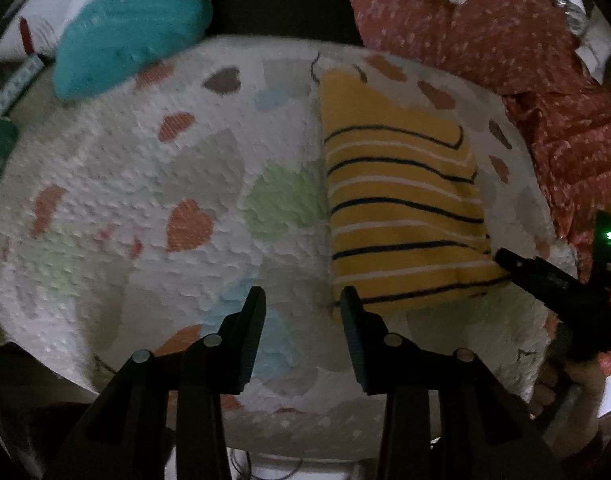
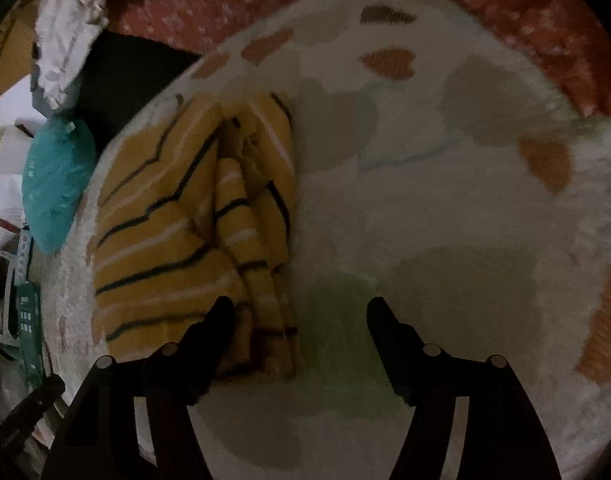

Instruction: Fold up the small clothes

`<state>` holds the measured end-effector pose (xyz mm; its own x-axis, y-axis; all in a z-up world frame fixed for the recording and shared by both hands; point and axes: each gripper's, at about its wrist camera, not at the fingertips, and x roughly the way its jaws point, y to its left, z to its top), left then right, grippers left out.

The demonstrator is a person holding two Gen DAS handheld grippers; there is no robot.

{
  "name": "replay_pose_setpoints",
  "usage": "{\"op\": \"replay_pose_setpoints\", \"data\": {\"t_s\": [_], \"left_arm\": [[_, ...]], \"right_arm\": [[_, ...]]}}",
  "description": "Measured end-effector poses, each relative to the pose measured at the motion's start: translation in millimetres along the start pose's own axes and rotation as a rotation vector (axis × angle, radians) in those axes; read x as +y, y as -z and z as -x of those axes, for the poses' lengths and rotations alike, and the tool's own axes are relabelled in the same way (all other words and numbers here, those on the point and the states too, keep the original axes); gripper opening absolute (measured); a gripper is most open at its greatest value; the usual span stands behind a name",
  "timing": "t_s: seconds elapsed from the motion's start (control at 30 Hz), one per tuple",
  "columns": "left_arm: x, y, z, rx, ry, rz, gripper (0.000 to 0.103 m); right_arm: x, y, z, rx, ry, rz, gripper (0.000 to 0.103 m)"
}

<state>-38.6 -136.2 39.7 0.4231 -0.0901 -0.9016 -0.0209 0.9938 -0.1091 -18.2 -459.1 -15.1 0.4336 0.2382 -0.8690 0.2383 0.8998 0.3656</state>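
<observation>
1. A yellow striped garment (image 1: 401, 208) lies folded into a compact rectangle on a white textured blanket (image 1: 105, 184) printed with orange, green, blue and grey hearts.
2. In the left wrist view the garment sits on the right half of the blanket, nearer its right edge than its left, with dark and white stripes running across it.
3. In the right wrist view the same garment (image 2: 177, 216) shows its layered folded edges, stacked and slightly uneven on the side facing the blanket's middle.
4. The left gripper (image 1: 301, 300) hangs over the blanket's near edge with its jaws partly spread and nothing between them; its right finger (image 1: 355, 332) is just beside the garment's near left corner, and whether it touches the cloth cannot be told.
5. The right gripper (image 2: 299, 312) has its jaws spread wide with only bare blanket (image 2: 445, 200) between them; its left finger (image 2: 213, 332) overlaps the garment's near corner in the picture.
6. From the left wrist view the right gripper (image 1: 517, 264) is at the garment's near right corner, with part of a hand (image 1: 561, 384) showing beneath it.
7. A teal stuffed item (image 1: 129, 28) rests at the blanket's far left corner.
8. Red cloth with small white dots (image 1: 485, 28) is bunched along the blanket's far and right edges.
</observation>
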Motion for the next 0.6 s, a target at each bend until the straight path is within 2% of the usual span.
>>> {"op": "replay_pose_setpoints", "data": {"t_s": [0.17, 0.27, 0.43, 0.6], "left_arm": [[4, 15, 37, -0.091, -0.024, -0.001, 0.037], [9, 25, 61, -0.137, -0.039, -0.008, 0.037], [21, 37, 92, -0.188, -0.032, -0.005, 0.039], [30, 42, 113, -0.233, -0.043, -0.009, 0.042]], "right_arm": [[9, 26, 37, -0.051, -0.007, 0.009, 0.073], [28, 44, 50, -0.058, -0.005, 0.035, 0.073], [52, 77, 72, -0.062, 0.003, 0.053, 0.073], [70, 87, 82, -0.068, 0.000, 0.066, 0.073]]}}
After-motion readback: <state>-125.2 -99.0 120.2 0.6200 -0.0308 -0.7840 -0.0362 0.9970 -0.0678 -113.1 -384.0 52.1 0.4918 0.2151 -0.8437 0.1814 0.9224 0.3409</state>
